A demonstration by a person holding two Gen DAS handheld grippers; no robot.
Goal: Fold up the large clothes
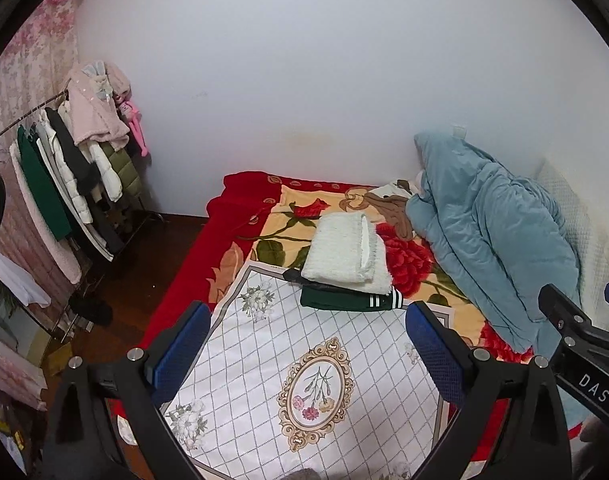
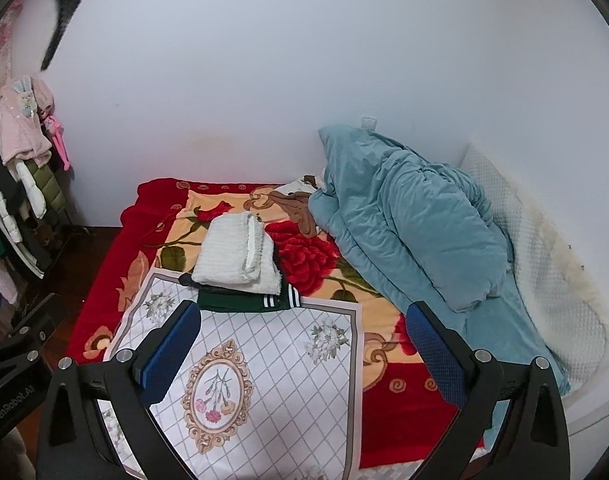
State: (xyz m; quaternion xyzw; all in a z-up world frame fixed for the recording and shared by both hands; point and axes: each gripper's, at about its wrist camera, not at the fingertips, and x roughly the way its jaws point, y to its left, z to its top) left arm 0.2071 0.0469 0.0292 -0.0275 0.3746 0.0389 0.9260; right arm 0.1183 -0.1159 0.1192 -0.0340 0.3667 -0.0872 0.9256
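A folded white fluffy garment (image 1: 346,250) lies on a folded dark green garment with white stripes (image 1: 348,300) at the far edge of a white patterned mat (image 1: 304,360) on the bed. The stack also shows in the right wrist view: white garment (image 2: 236,256), green garment (image 2: 244,302), mat (image 2: 264,360). My left gripper (image 1: 308,348) is open and empty above the mat. My right gripper (image 2: 304,348) is open and empty above the mat's right part. The right gripper also shows at the right edge of the left wrist view (image 1: 576,320).
A red floral blanket (image 2: 312,264) covers the bed. A crumpled blue duvet (image 2: 408,224) lies at the right by the wall, with a brown garment (image 2: 296,204) beside it. A clothes rack (image 1: 72,176) with hanging coats stands at the left on the dark floor.
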